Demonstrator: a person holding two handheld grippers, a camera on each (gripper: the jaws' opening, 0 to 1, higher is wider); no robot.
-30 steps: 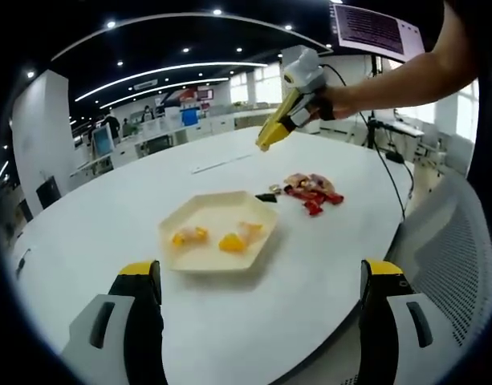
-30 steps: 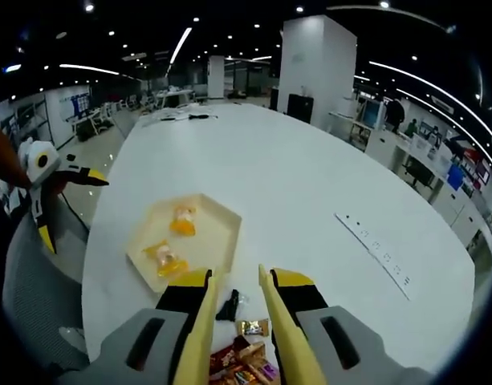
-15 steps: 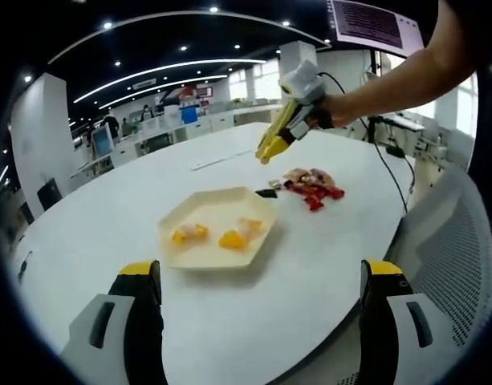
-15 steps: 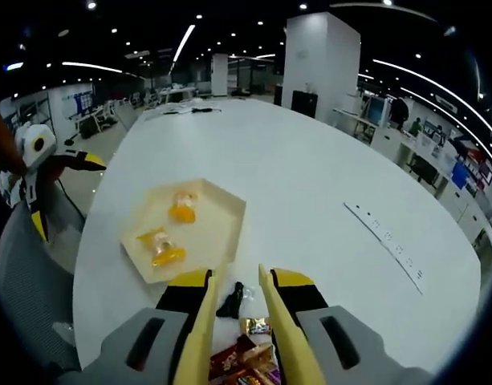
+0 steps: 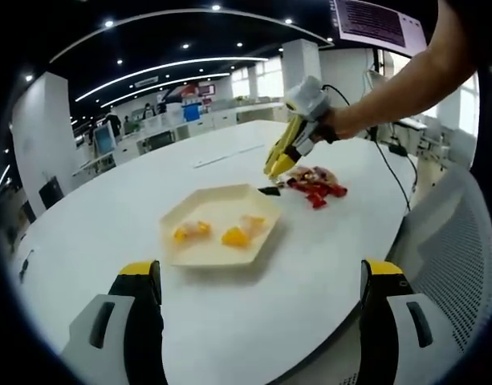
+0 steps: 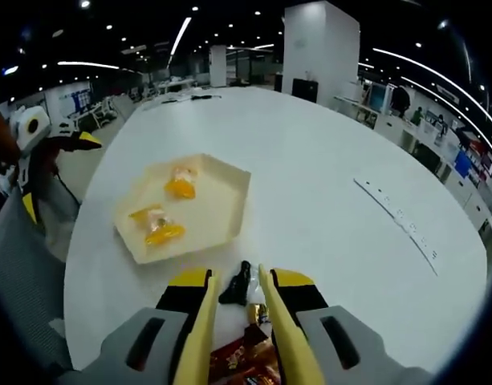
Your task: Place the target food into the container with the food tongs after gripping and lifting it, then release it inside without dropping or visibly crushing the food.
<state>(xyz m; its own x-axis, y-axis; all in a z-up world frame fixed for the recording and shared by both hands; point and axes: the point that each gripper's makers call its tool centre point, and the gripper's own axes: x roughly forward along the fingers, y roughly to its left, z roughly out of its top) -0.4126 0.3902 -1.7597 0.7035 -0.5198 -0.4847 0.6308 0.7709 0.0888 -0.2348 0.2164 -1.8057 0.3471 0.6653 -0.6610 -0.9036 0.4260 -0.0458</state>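
Observation:
A cream hexagonal tray point(image 5: 199, 253) point(image 6: 229, 212) lies on the white round table and holds a few orange wrapped foods point(image 5: 233, 237) point(image 6: 161, 233). Beside it is a pile of red wrapped snacks point(image 5: 314, 188) point(image 6: 244, 365), with a small black wrapped piece point(image 5: 268, 191) point(image 6: 237, 282) at its edge. My right gripper point(image 6: 237, 275) point(image 5: 274, 169) carries yellow tong blades held a narrow gap apart, just above the black piece, gripping nothing. My left gripper point(image 5: 260, 273) point(image 6: 46, 164) hangs wide open at the table's near edge, short of the tray.
A white power strip point(image 6: 398, 218) point(image 5: 221, 157) lies on the far side of the table. A grey mesh chair point(image 5: 458, 257) point(image 6: 21, 273) stands beside the table near the left gripper. A person's bare arm point(image 5: 398, 76) reaches in, holding the right gripper.
The right gripper has come down and forward toward the black piece and the snack pile. Its blades keep the same gap. The left gripper has stayed put.

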